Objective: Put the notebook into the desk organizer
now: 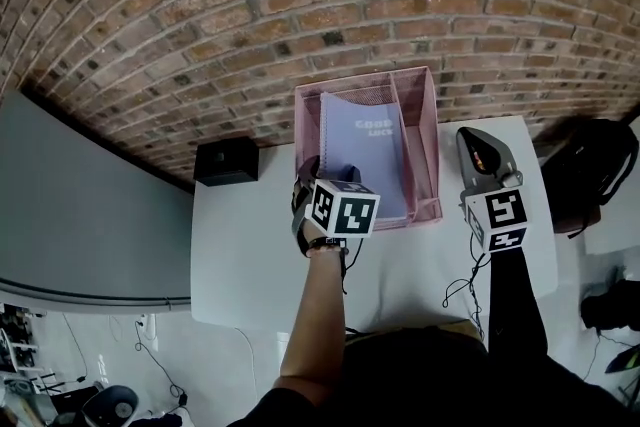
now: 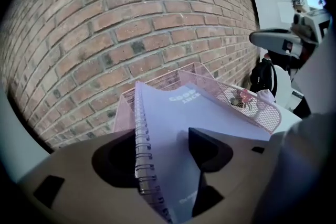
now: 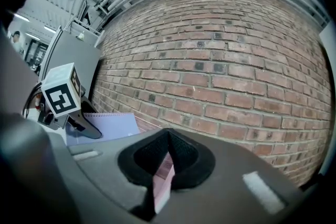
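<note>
While in one organizer [image 1: 431, 143], one notebook [image 1: 365, 155].

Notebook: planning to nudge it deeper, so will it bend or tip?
Probably light and bendy: the notebook looks thin. It leans in the organizer, so a push may tip it. The wire spiral likely stiffens that edge.

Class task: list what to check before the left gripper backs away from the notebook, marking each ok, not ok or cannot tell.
1. The notebook is inside the desk organizer: ok.
2. The left gripper has fingers apart, not clamping it: ok.
3. Its lower edge seated on the organizer floor: cannot tell, the left gripper hides it.
4. The right gripper is beside the organizer, fingers together: ok.
5. The organizer sits flat on the table: ok.
</note>
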A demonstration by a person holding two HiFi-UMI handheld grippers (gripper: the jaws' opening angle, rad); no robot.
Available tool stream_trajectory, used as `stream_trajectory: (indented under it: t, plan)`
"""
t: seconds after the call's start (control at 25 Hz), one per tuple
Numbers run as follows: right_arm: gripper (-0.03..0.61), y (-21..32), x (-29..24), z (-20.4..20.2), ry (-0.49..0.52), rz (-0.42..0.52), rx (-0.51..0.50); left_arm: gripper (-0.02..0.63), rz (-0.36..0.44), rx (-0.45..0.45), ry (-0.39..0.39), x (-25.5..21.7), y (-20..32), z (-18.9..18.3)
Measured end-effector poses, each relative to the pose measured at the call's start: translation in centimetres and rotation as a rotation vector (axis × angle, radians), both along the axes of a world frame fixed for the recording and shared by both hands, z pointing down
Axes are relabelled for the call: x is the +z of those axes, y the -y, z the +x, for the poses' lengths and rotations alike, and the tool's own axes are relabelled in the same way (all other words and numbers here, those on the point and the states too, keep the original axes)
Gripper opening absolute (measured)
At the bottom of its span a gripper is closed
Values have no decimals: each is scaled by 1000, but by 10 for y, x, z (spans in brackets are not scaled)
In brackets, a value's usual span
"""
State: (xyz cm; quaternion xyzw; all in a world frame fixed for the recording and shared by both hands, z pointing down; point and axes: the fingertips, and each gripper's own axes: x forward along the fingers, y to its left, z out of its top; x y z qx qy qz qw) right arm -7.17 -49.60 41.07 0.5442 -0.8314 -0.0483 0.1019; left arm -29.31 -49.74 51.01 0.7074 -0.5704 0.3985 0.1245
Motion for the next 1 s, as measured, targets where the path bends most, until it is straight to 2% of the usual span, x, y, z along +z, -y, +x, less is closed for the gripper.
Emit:
stream_trajectory:
  t: [0.56, 0.84, 1.0]
  plan:
    - [0, -2, 14, 4, -8, -30, 38, 304, 28, 3, 73, -1, 45, -9]
    - [0, -1, 12, 2, -5, -21, 36, 313, 42, -1, 109, 0, 50, -11]
    - [0, -2, 10, -2, -3, -16, 28, 343, 84, 39, 174, -5, 51, -10]
